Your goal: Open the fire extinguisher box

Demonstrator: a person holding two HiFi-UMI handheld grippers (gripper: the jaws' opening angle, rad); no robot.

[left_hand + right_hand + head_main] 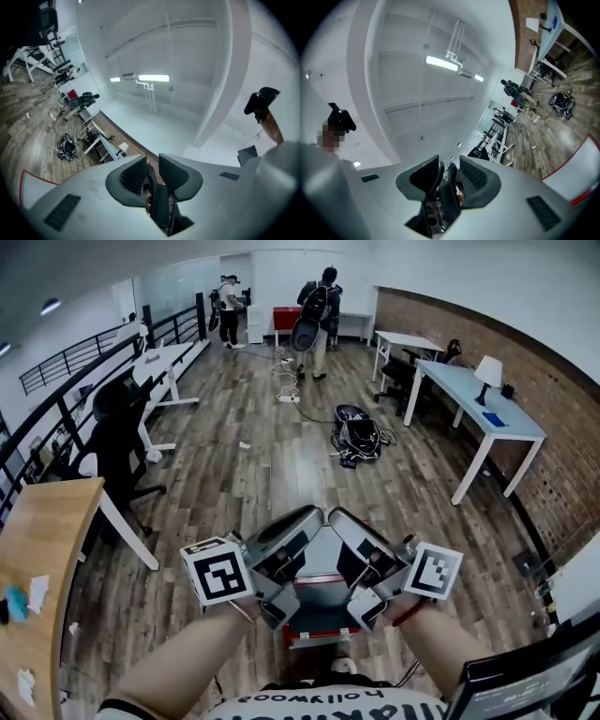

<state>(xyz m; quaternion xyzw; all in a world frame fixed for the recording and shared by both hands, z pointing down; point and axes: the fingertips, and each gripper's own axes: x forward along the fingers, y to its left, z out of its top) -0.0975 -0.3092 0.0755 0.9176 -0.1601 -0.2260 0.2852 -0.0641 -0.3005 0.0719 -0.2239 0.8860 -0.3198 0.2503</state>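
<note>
Left claw [151, 165] and right claw [449, 167] are both released and empty, raised over the fire extinguisher box [319, 639]. Opening appears not yet begun.

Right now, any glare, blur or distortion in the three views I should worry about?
Head view: sharp, no glare, strong fisheye bending the wood floor. Left gripper view: aimed upward, strip light blown out, corners vignetted black. Right gripper view: much the same, its strip light blown out, corners dark too.
</note>
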